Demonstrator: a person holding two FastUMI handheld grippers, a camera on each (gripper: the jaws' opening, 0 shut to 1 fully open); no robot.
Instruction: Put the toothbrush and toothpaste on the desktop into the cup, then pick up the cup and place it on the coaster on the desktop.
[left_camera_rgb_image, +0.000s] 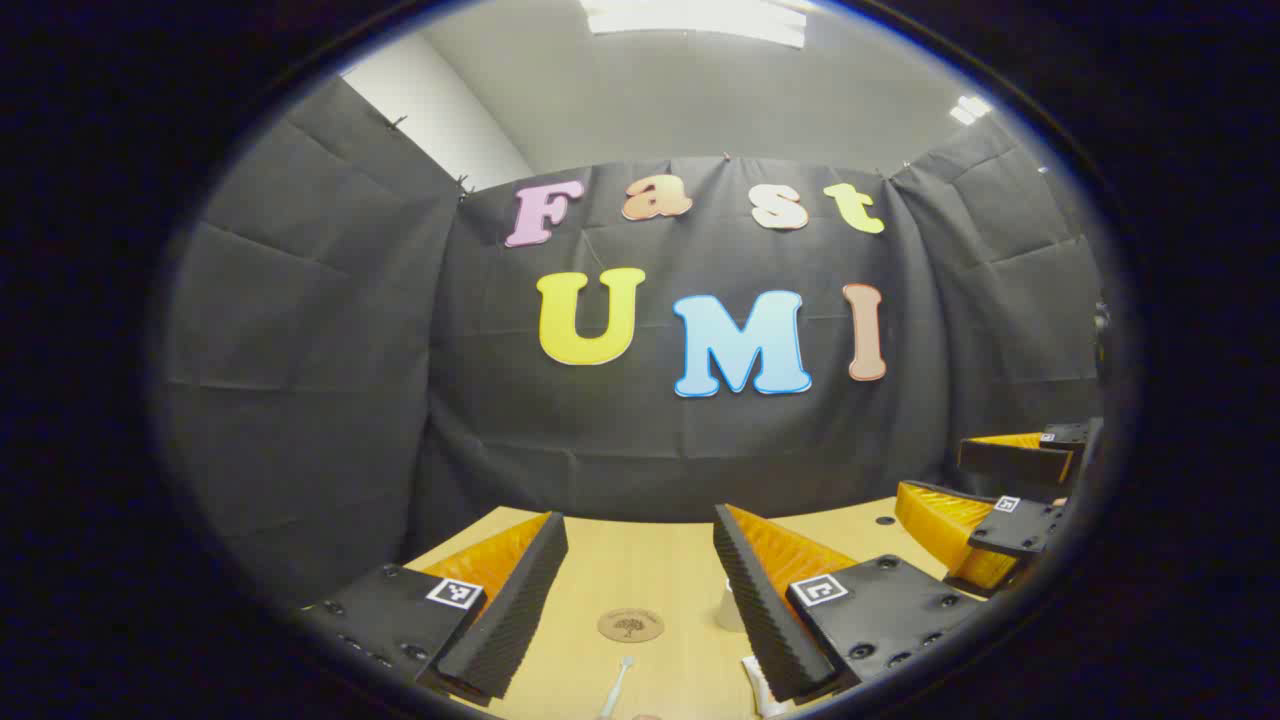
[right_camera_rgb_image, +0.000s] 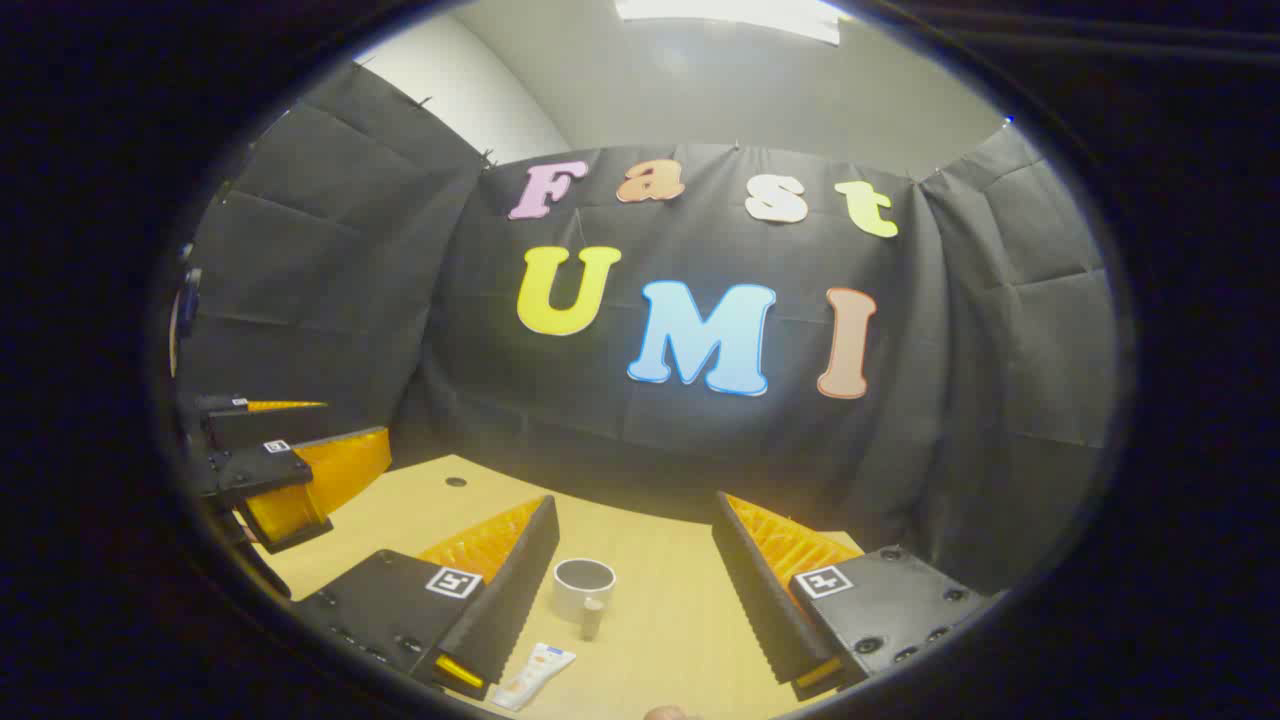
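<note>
Left gripper (left_camera_rgb_image: 640, 590): jaws wide apart, nothing between them, held above the desk (left_camera_rgb_image: 660, 550); also seen at the left edge of the right gripper view (right_camera_rgb_image: 290, 470), again spread.
Right gripper (right_camera_rgb_image: 635, 590): jaws wide apart, nothing held, above the desk (right_camera_rgb_image: 680, 620); seen too at the right edge of the left gripper view (left_camera_rgb_image: 990, 500), spread as well.
Coaster (left_camera_rgb_image: 631, 625): round, brown, flat on the desk, between the left gripper's fingers in the left gripper view, nothing on it.
Toothbrush (left_camera_rgb_image: 617, 687): lying on the desk nearer the camera than the coaster, head toward the coaster, apart from it; handle cut off by the view's edge.
Cup (right_camera_rgb_image: 584, 588): white, upright on the desk, dark inside, nothing seen sticking out; lies between the right gripper's fingers in view, closer to the left finger. In the left gripper view a pale bit of it (left_camera_rgb_image: 729, 608) shows beside the right finger, mostly hidden.
Toothpaste (right_camera_rgb_image: 534, 676): white tube with orange print, flat on the desk, near the cup on the camera side, not touching it.
Small object (right_camera_rgb_image: 592, 617): upright just in front of the cup; cannot tell what it is.
</note>
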